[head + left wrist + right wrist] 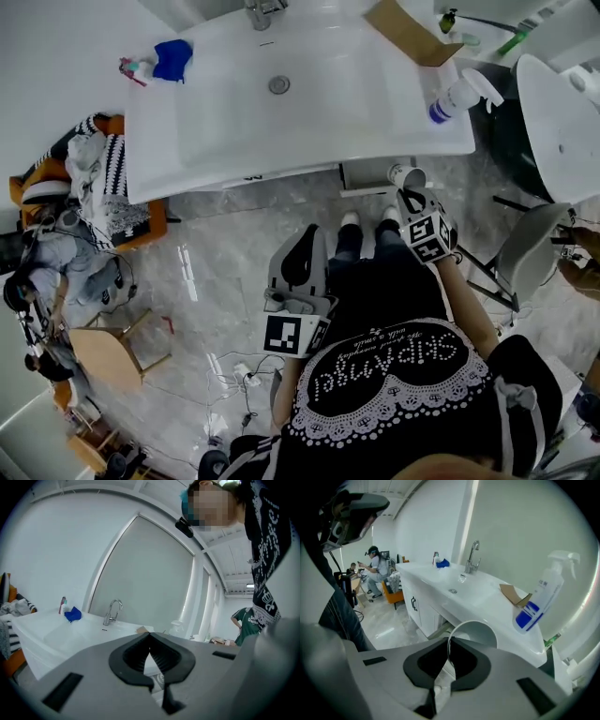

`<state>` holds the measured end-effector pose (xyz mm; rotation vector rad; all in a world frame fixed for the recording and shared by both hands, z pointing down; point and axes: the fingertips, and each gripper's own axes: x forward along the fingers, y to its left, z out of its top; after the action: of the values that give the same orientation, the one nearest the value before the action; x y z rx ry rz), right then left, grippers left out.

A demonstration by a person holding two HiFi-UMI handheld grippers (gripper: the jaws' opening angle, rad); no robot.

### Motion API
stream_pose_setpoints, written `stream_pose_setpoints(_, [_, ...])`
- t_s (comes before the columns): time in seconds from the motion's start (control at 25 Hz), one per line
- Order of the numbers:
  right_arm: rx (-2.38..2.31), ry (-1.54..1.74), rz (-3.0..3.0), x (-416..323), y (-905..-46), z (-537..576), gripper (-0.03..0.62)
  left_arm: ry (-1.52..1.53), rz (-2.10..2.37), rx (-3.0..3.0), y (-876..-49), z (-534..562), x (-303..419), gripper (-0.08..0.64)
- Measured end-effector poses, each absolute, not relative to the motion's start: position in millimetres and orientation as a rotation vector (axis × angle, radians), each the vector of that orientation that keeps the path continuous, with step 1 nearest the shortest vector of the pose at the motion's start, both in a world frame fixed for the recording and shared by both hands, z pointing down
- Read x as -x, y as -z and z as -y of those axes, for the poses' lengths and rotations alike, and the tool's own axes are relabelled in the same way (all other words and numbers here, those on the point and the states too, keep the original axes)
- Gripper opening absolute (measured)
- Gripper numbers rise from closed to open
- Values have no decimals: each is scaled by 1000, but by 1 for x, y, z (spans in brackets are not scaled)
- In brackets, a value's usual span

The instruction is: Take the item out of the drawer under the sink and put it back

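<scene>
Right claw (449, 643) pinching white cup (480, 631) by thin rim only. Cup in air, just off near edge of counter (440, 581), right side.
Risk: cup pivots or slips from grip, or strikes counter edge.
Left claw (150, 643) pressed together, empty.

A person is wearing black, with two grey grippers.
The person is wearing a black top (384, 375) bearing white dotted lettering and a white lace trim, dark trousers (361, 246) and white shoes (350, 219). The left gripper (150, 637) and right gripper (449, 641) are showing smooth grey shells with black ribbed jaws and dark rectangular slots. Each is carrying a cube (292, 335) printed with black-and-white square markers.
</scene>
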<state>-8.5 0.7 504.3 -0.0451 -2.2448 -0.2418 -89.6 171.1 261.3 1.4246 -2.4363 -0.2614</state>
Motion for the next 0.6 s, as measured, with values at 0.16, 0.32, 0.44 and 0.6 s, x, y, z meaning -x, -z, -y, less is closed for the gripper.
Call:
stream_pose_setpoints(0.16, [-54, 201, 2341, 8, -467, 2, 26, 263, 2403, -1507, -259, -158, 86, 5])
stream_pose_setpoints(0.32, [-145, 153, 2453, 7, -428, 9, 26, 263, 2349, -1605, -256, -141, 80, 5])
stream_pose_setpoints(0.44, [-206, 114, 2530, 2, -399, 15, 26, 261, 2305, -1668, -255, -127, 74, 5])
stream_pose_setpoints(0.6, [-299, 73, 2612, -10, -364, 21, 26, 254, 2246, -1744, -254, -110, 68, 5])
